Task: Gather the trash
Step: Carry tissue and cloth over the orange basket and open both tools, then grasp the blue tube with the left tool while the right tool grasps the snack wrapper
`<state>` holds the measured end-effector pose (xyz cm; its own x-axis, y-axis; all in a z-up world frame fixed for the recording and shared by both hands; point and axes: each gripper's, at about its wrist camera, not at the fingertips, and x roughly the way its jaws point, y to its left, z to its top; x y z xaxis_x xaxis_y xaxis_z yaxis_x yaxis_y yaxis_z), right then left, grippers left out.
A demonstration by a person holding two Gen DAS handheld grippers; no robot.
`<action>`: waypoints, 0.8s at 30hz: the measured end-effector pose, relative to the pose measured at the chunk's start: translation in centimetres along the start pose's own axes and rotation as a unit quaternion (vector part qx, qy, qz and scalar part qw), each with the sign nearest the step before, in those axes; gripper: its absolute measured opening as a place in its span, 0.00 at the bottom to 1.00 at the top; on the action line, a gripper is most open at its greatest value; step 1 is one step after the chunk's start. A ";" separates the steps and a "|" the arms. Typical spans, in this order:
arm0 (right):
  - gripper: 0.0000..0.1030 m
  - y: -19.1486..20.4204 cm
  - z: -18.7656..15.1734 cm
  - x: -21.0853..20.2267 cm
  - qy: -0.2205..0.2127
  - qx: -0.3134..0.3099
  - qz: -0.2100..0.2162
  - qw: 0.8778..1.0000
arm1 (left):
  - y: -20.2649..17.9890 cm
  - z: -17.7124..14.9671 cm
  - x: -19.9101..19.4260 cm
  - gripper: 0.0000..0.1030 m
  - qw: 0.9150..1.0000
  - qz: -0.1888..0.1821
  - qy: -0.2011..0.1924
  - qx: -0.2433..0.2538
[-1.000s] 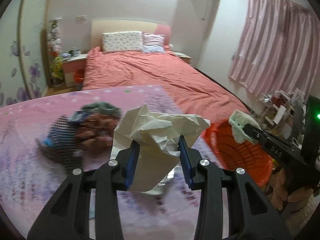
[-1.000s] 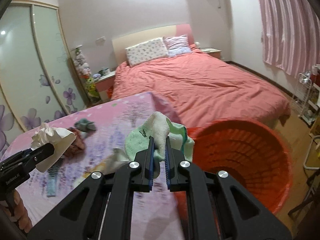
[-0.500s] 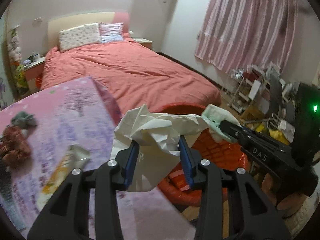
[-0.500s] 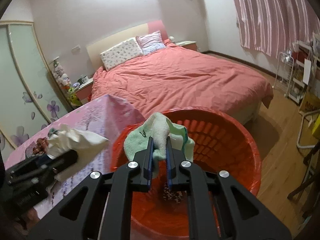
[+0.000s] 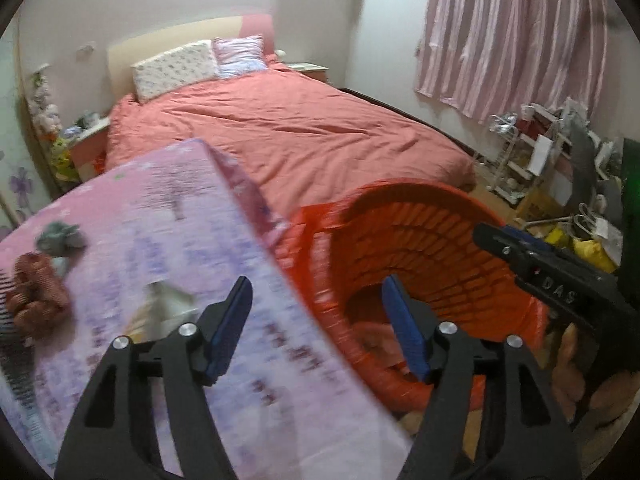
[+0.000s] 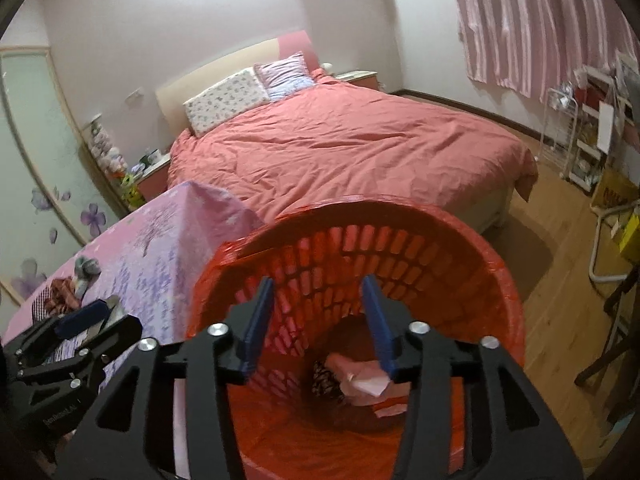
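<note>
Now both tools hang over the red lattice-walled laundry basket (image 6: pixel 472 264), which is serving as the bin and stands on the wooden floor against the corner of the table. The left gripper (image 5: pixel 316 320) has its jaws opening with nothing between its blue pads; straight below it runs the table edge, with the basket mouth under its right finger. The right gripper (image 6: pixel 318 320) is likewise opening and empty, centred over the basket, whose rim curves around both of its fingers.

Deep at the basket bottom, just ahead of the right gripper's fingertips, lies the dropped trash (image 6: pixel 360 380): pale pink-lit crumpled paper beside a dark patterned scrap, partly hidden and blurred.

On the pink floral tablecloth (image 5: pixel 168 240), to the left of the left gripper, remain a reddish-brown bundle (image 5: pixel 34 294), a grey-green wad (image 5: pixel 60 236) and a pale wrapper (image 5: pixel 164 300), all smeared by blur.

White letters "DAS" show on the right gripper's body in the left wrist view; print on the left gripper's side in the other view is too small to read.

Beyond the basket lies a coral-covered bed (image 6: pixel 352 148); open floor spreads to the right gripper's right, up to a cluttered shelf (image 6: pixel 592 136).
</note>
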<state>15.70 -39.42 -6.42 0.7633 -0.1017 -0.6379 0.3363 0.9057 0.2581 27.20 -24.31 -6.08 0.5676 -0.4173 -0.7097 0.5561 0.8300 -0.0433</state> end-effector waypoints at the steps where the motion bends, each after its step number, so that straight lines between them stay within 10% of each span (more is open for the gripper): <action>1: 0.49 1.3 -0.2 -0.3 0.001 -0.011 0.007 1.000 | 0.8 -0.4 -0.5 0.68 1.000 0.011 0.000 -0.002; 15: 0.50 17.4 -4.5 -0.2 0.072 -0.100 0.114 0.986 | 19.6 -9.4 -10.7 0.69 0.974 0.162 0.001 -0.156; 24: 0.48 21.6 -5.2 3.4 0.117 -0.076 0.072 0.988 | 24.8 -13.1 -13.0 0.64 0.968 0.150 0.002 -0.203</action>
<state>22.69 -18.05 -6.82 0.6439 0.1151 -0.7564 0.1331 0.9567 0.2589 25.66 6.51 -7.12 0.6638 -0.1345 -0.7358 0.0814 0.9909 -0.1076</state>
